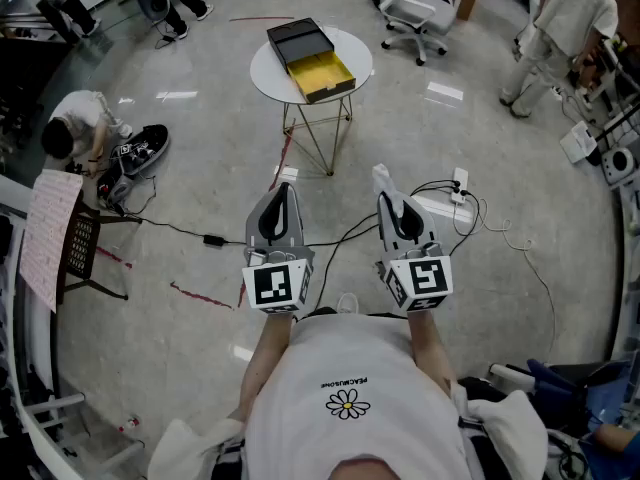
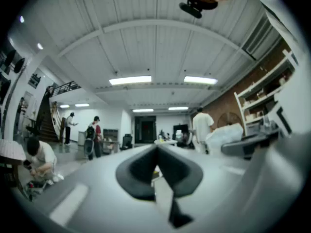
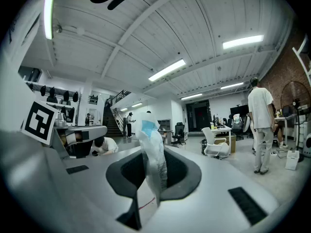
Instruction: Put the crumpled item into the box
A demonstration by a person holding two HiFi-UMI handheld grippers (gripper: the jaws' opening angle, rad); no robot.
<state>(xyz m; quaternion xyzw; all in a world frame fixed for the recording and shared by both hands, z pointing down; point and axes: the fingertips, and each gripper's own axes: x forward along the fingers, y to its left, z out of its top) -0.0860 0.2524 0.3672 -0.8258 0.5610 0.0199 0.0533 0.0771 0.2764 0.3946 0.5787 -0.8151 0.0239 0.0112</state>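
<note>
Right now your right gripper (image 1: 386,194) has its jaws nearly closed on the crumpled item (image 3: 151,152), a white wrapper with a blue patch at its top. It is pinched by a thin fold and most of it stands up free above the jaws. Your left gripper (image 1: 285,192) has its jaws together with nothing between them. Both are held level in front of you. The open box (image 1: 321,71), with its yellow inside showing, sits on the small round bench (image 1: 266,70), well apart from you across the floor.

The grip is the main risk. The wrapper looks light and slippery, so a quick swing on the way over could pull it out of the jaws and drop it on the floor.

Watch the cables (image 1: 338,240) lying across the floor between you and the bench, because they could catch your foot.

The bench stands on thin wire legs. A bump from either gripper could rock it or shift the box.

Release low over the yellow tray. Dropped from higher up, the wrapper could drift onto the black lid or over the bench edge.
</note>
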